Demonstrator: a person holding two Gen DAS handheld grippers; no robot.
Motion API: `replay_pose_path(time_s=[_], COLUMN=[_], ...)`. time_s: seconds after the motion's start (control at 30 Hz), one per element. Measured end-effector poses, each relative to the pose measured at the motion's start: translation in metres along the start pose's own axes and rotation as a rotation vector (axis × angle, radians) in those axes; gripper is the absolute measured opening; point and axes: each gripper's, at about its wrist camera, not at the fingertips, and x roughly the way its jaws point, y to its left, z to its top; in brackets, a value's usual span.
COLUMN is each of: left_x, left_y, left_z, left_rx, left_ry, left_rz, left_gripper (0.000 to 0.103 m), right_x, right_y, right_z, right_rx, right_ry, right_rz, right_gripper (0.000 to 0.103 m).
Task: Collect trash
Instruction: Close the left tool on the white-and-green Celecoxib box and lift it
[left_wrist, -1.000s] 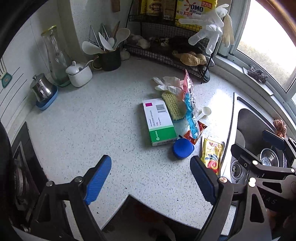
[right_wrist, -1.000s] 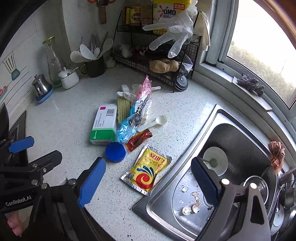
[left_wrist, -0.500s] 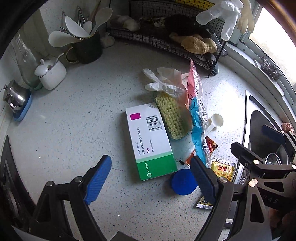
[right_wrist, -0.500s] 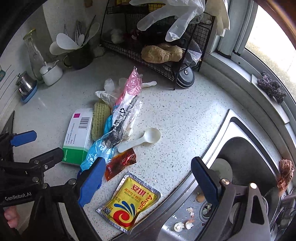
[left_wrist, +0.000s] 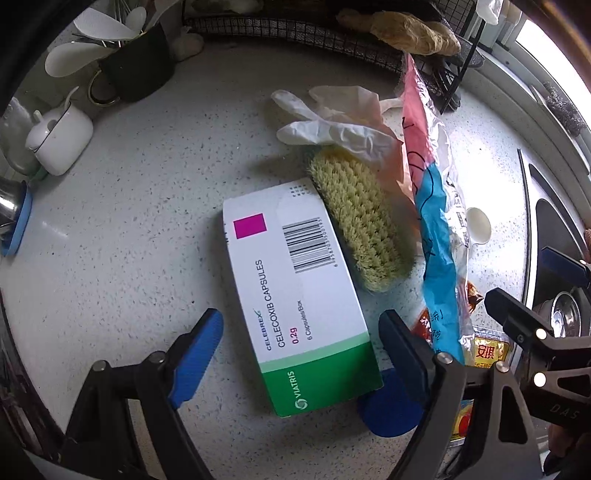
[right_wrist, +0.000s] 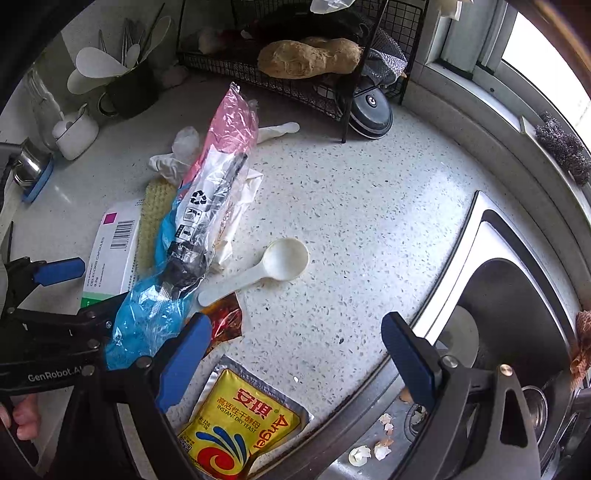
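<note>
Your left gripper (left_wrist: 301, 354) had its two blue-padded fingers spread wide with the green end of the one medicine box (left_wrist: 295, 291) lying between them, neither pad touching it; your right gripper (right_wrist: 295, 354) was likewise spread wide and held nothing, poised over bare speckled countertop (right_wrist: 369, 206) at the edge of the sink (right_wrist: 517, 295). The trash you faced lay clustered on that counter: one white-and-green carton reading "CELEBREX", "CELECOXIB CAPSULES", "0.2g", "6 Capsules/Box" and "VIATRIS", with a barcode and a magenta square; one pink-and-blue plastic wrapper (right_wrist: 192, 221) printed with a recycling symbol; one yellow sachet (right_wrist: 240, 424) marked "Angel" and "INSTANT DRY YEAST" beside Chinese characters; one small red-brown packet (right_wrist: 223, 321), its print unreadable; one blue round lid (left_wrist: 388, 410) just beside the carton's green end; one crumpled white glove (left_wrist: 332, 125). Among them you also had one yellow bristle brush (left_wrist: 362, 218) lying against the carton's long side, and one white plastic scoop (right_wrist: 266, 267) touching the wrapper's edge. Several eggshell bits (right_wrist: 373, 443) sat in the sink. "GenRobot.AI" showed on the left gripper's frame in the right wrist view.
</note>
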Motion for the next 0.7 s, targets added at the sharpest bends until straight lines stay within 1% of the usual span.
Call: replay_pose_path(time_s=[0.03,0.07,0.23,0.47,0.53,0.6,0.7], left_x=[0.000,0.001,-0.006,-0.035,-0.042,-0.048,-0.054], left_y=[0.000,0.000,0.003,0.011,0.015,0.019,0.029], left_z=[0.000,0.001,-0.003,-0.013,-0.013,-0.012,-0.006], left_rx=[0.002,0.004,0.015,-0.024,-0.028,-0.036,-0.053], left_ry=[-0.001,0.003,-0.026,-0.082,-0.097,-0.111,-0.123], left_rz=[-0.005,-0.015,-0.022,-0.037,-0.030,-0.006,0.009], left_gripper=[0.073,0.064,0.063,0.063,0.063,0.063,0.063], right_x=[0.000,0.000,-0.005,-0.011,-0.014,-0.014,-0.014], right_y=[-0.001,-0.001,-0.001,0.012,0.019,0.024,0.030], right_z=[-0.001,-0.001,0.005,0.022,0.025,0.031,0.039], right_rx=[0.000,-0.001,0.009,-0.006,-0.009,-0.009,-0.017], right_ry=[0.001,0.002,-0.003,-0.010,-0.014,-0.016,-0.019], right_rz=[0.000,0.001,0.021,0.085,0.122,0.152,0.165], right_gripper=[0.093,0.093,0.093,0.093,0.093,0.093,0.093])
